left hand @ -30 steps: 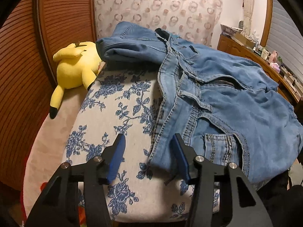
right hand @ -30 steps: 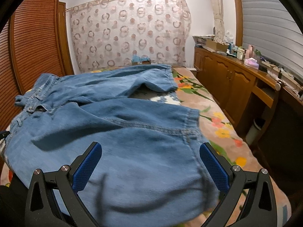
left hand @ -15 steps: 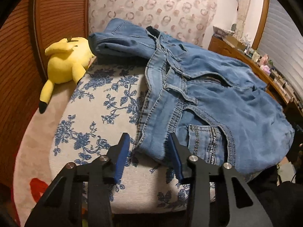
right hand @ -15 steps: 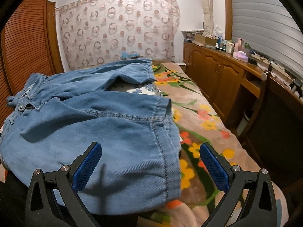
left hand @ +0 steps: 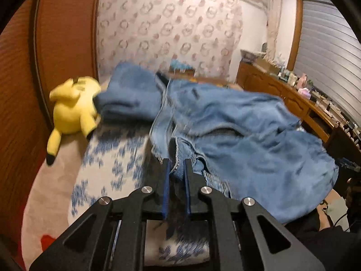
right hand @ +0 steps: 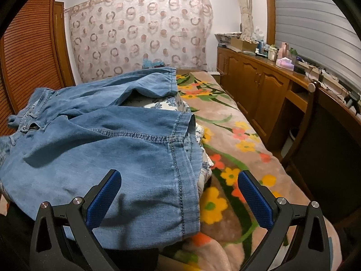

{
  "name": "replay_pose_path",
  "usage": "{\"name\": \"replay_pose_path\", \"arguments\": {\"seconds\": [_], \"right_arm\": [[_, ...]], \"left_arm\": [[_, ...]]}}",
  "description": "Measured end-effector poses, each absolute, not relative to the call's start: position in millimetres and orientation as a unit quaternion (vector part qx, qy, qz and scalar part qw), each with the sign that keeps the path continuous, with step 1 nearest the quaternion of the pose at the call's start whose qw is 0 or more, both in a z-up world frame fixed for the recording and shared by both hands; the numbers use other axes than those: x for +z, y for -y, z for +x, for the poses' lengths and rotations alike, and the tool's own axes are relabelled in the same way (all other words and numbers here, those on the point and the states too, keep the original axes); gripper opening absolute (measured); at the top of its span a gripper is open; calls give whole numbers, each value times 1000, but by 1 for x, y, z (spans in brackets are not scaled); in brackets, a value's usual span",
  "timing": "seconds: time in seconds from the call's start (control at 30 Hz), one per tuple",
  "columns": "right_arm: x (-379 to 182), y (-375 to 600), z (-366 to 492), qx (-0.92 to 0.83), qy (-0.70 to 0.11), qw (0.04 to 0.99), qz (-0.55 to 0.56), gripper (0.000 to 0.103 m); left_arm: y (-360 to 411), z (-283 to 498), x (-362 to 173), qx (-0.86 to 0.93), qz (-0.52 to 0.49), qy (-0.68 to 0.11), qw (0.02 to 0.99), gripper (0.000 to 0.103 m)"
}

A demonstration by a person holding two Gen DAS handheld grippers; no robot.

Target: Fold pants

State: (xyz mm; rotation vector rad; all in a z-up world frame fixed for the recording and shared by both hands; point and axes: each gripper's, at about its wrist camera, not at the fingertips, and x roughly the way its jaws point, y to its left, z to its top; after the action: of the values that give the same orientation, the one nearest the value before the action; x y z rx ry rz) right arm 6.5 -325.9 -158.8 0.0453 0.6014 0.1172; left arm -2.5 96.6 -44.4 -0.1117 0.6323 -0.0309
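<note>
Blue denim pants (left hand: 248, 135) lie spread across the bed, waistband toward the left. My left gripper (left hand: 176, 169) is shut on the near corner of the waistband, and that corner is lifted off the blue-flowered sheet (left hand: 112, 158). In the right wrist view the pants (right hand: 101, 144) show both legs, the nearer leg's hem (right hand: 180, 158) running between my fingers. My right gripper (right hand: 178, 189) is open wide just above that hem, pads clear of the cloth.
A yellow plush toy (left hand: 74, 108) lies at the bed's left edge by the wooden louvred doors (left hand: 22, 90). A floral blanket (right hand: 237, 158) covers the right side of the bed. Wooden cabinets (right hand: 259, 90) with clutter on top line the right wall.
The left gripper closed on the waistband corner and rose, pulling the denim up off the sheet. In the right wrist view the near leg's hem slid left, baring more blanket.
</note>
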Motion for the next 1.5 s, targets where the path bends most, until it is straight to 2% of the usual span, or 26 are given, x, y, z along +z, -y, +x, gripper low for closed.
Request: {"name": "replay_pose_path", "arguments": {"seconds": [0.27, 0.43, 0.6, 0.67, 0.8, 0.83, 0.9, 1.07, 1.5], "right_arm": [[-162, 337, 3, 80, -311, 947, 30, 99], [-172, 341, 7, 107, -334, 936, 39, 86], [-177, 353, 9, 131, -344, 928, 55, 69], [-179, 357, 12, 132, -352, 925, 59, 54], [-175, 368, 10, 136, -349, 924, 71, 33], [-173, 369, 8, 138, -345, 926, 69, 24], [-166, 373, 3, 140, -334, 930, 66, 18], [-146, 381, -2, 140, -295, 941, 86, 12], [-87, 349, 64, 141, -233, 961, 48, 10]], "left_arm": [[-83, 8, -25, -26, -34, -289, 956, 12], [-78, 15, -31, -26, -37, -297, 954, 12], [-72, 20, -29, -30, -31, -293, 955, 12], [-69, 23, -28, -32, -29, -292, 955, 12], [-64, 30, -24, -36, -23, -290, 956, 12], [-61, 32, -22, -38, -19, -287, 957, 12], [-59, 36, -20, -38, -18, -284, 958, 11], [-61, 51, -5, -37, -26, -271, 962, 11], [-78, 118, 37, -38, -26, -243, 969, 11]]}}
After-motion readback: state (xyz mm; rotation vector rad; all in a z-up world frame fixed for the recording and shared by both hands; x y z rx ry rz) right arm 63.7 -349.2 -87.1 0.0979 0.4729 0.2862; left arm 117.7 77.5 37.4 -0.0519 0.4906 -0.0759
